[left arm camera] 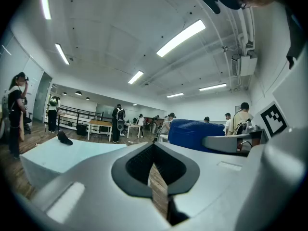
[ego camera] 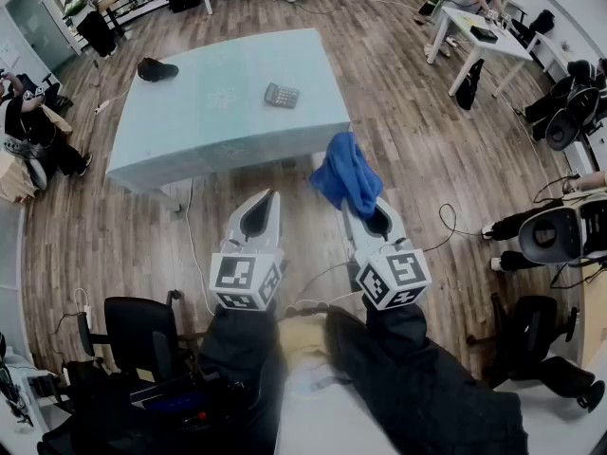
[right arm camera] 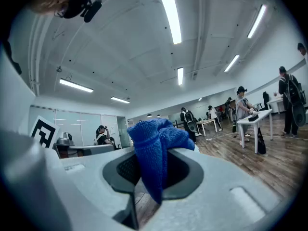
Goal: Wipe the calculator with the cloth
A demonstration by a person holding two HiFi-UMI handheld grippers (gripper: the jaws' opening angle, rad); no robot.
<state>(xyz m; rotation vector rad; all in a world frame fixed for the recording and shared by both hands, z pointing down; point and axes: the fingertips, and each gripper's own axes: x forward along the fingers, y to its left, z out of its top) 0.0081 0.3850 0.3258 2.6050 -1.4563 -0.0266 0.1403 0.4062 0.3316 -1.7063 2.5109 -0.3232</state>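
- We hold the cloth (ego camera: 347, 171) clamped in our right claw (ego camera: 360, 207); our left claw (ego camera: 271, 197) sits closed, empty;
- the calculator (ego camera: 282, 95) lies on the surface (ego camera: 190, 131), well apart, at eleven o'clock from the cloth.

A warm brown wooden plank floor (ego camera: 398, 93) fills most of the head view. At upper centre stands a large pale-blue rectangular table (ego camera: 190, 131), with a small white desk (ego camera: 474, 28) at upper right and black office chairs (ego camera: 137, 335) at lower left. In the gripper views, a white ceiling (right arm camera: 125, 57) carries long fluorescent strip lights (right arm camera: 169, 13). Frosted glass wall panels (right arm camera: 82, 124) show at middle left there, and a black metal railing (left arm camera: 72, 113) at the left gripper view's middle left.
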